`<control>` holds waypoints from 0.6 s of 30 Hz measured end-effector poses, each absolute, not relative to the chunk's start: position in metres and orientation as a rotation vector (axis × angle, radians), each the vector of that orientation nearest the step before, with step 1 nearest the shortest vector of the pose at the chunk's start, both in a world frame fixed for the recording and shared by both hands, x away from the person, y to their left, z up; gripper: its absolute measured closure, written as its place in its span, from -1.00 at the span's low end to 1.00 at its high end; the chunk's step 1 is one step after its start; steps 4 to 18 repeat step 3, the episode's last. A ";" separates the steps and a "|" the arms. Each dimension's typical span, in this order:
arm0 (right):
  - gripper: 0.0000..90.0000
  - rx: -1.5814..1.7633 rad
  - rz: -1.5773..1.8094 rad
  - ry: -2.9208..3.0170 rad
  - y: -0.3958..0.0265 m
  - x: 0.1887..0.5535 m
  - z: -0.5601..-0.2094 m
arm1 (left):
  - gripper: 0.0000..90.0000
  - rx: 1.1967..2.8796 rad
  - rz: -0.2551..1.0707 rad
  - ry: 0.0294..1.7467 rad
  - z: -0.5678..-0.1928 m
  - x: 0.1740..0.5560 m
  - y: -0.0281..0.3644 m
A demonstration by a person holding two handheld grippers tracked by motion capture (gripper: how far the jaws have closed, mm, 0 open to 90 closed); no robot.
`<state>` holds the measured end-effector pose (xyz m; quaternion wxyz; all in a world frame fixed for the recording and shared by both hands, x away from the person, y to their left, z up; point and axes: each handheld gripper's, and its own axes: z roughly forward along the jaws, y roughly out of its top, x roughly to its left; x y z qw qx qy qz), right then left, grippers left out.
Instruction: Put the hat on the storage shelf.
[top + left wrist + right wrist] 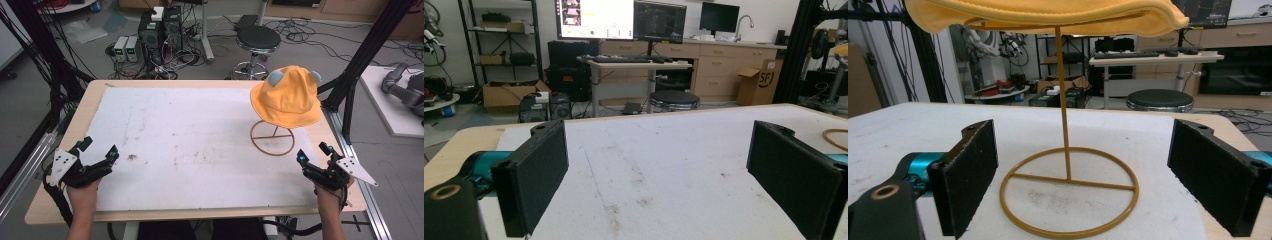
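Observation:
An orange-yellow bucket hat [286, 96] with two grey ears hangs on a thin golden wire stand [272, 138] at the table's right rear. My right gripper [313, 153] rests near the front right edge, open, just in front of the stand's ring base. In the right gripper view the stand [1068, 192] rises between the wide-apart jaws, and the hat's brim [1048, 15] spans the top. My left gripper [99, 148] sits at the front left, open, with nothing between its jaws. In the left gripper view it [659, 185] faces bare white mat.
A stained white mat [200, 145] covers most of the wooden table [60, 205]. A black stool [257, 39], power boxes and cables lie on the floor beyond the far edge. Black frame posts [365, 50] stand at the right.

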<state>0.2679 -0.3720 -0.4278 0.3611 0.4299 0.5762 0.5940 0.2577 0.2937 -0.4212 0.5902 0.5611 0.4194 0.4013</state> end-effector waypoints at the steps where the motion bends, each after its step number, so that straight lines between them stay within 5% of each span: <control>1: -0.72 1.104 1.536 1.484 -0.372 0.268 -0.428 | -0.78 1.308 0.933 0.977 -0.421 0.258 0.294; 18: -0.72 1.103 1.535 1.483 -0.370 0.268 -0.427 | -0.78 1.314 0.933 0.975 -0.421 0.258 0.293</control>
